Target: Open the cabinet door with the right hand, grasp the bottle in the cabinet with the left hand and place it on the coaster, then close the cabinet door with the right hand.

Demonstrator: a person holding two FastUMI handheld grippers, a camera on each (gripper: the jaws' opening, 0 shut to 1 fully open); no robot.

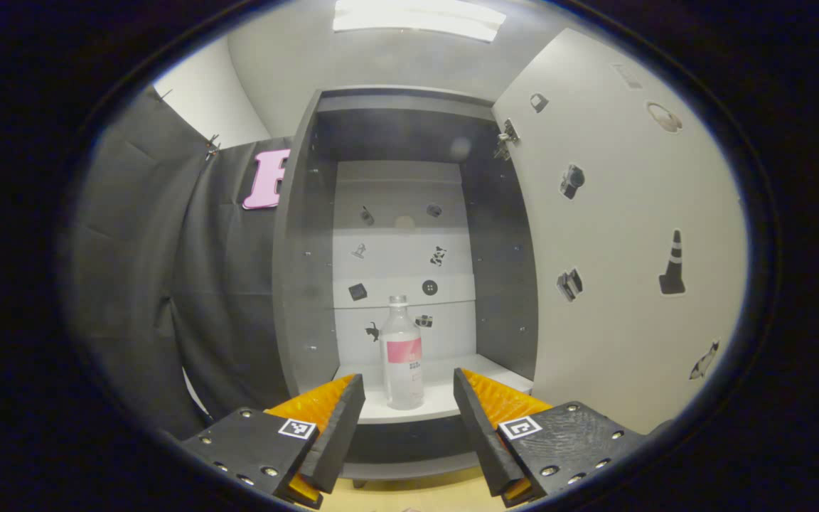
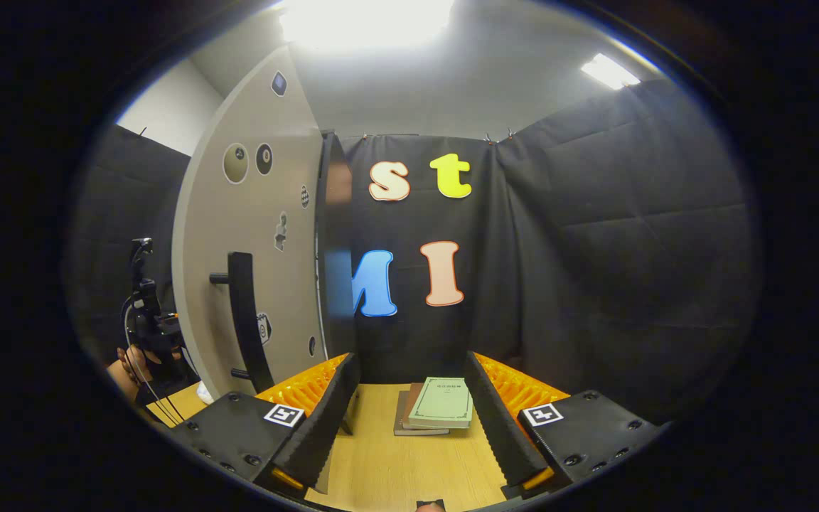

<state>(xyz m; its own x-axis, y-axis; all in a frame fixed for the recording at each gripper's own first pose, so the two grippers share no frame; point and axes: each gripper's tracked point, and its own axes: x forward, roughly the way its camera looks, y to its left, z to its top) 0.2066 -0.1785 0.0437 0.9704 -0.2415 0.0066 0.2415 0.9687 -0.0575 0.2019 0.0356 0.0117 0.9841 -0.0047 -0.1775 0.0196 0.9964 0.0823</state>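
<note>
A: What does the left gripper view show?
B: The left gripper [image 1: 409, 398] is spread wide, holding nothing. Straight ahead, the bottle [image 1: 402, 353] stands upright on the cabinet [image 1: 296, 284] floor; the cabinet door [image 1: 616, 235] is open at right.

A: And the right gripper view?
B: The right gripper [image 2: 409, 398] is wide open, empty, over the desk [image 2: 395, 469]. Books [image 2: 438, 405] lie ahead; the door's handle [image 2: 246, 320] is at left.

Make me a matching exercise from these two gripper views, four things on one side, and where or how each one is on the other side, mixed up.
Things:
1. bottle
2. cabinet door
3. books
4. left gripper

States:
A. stacked on the wooden table
B. swung open
C. upright on the cabinet's bottom shelf
D. open, holding nothing, facing the cabinet

Pairs: 1-C, 2-B, 3-A, 4-D
</note>
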